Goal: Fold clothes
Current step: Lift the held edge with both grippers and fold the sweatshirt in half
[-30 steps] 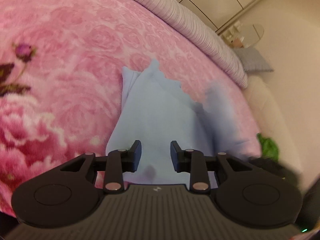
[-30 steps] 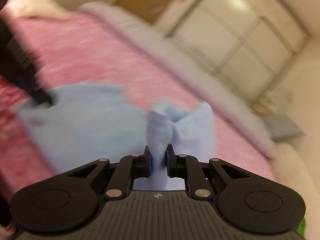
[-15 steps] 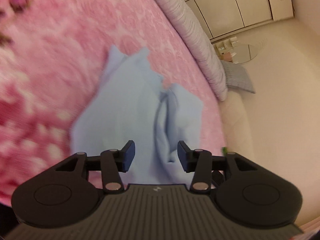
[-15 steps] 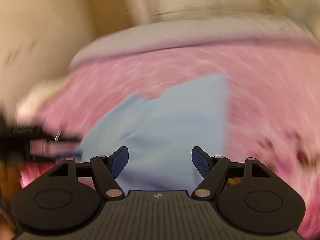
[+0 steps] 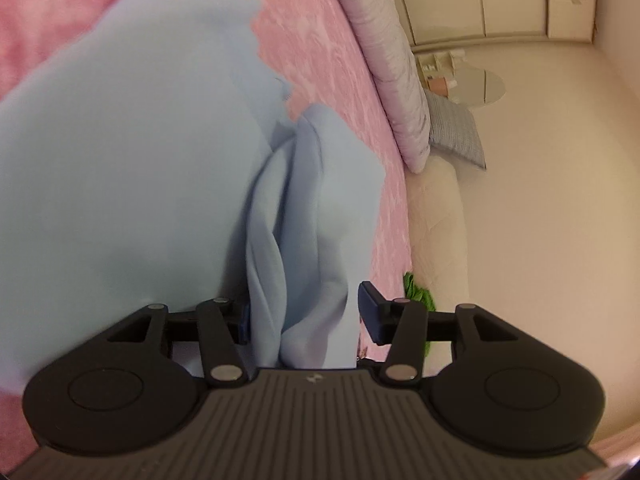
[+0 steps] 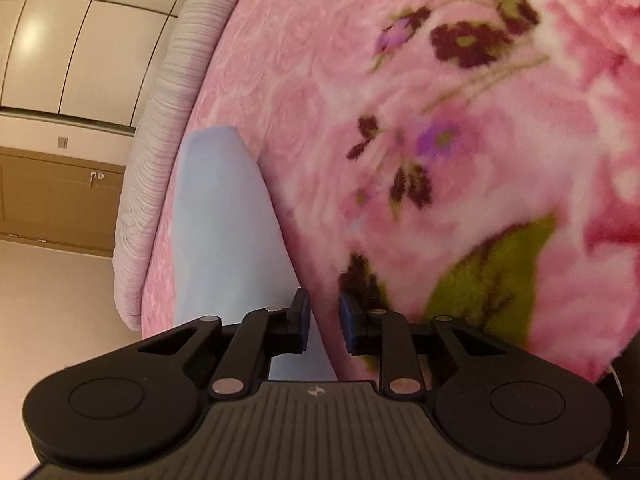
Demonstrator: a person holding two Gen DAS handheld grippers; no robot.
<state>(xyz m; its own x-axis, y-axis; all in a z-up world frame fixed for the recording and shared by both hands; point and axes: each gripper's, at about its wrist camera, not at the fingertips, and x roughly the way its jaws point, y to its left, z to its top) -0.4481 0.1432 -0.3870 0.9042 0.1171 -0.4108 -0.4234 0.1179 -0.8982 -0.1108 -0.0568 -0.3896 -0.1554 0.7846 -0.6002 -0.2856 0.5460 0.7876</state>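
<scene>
Between the fingers of the left gripper (image 5: 306, 314) rises a bunched ridge of the light blue garment (image 5: 120, 168). Its jaws have just been closing, yet the right finger stands clear of the cloth with pink showing in the gap, so the tongs are released, not clenched on the fabric; the left finger sits against or just behind the fold, and I cannot tell which. Beyond the fingers the garment spreads wide to the left over the pink floral blanket (image 5: 320, 40), its far edge ragged in outline.

Seen from the right wrist, the right gripper (image 6: 324, 316) has also just been closing and stands with a narrow gap. The garment's edge runs under that gap; the pads grip nothing, so it too is released. From there a long blue strip reaches away to the left of the fingers, towards the grey striped bed edge (image 6: 160, 120). Blanket roses fill the right side.
</scene>
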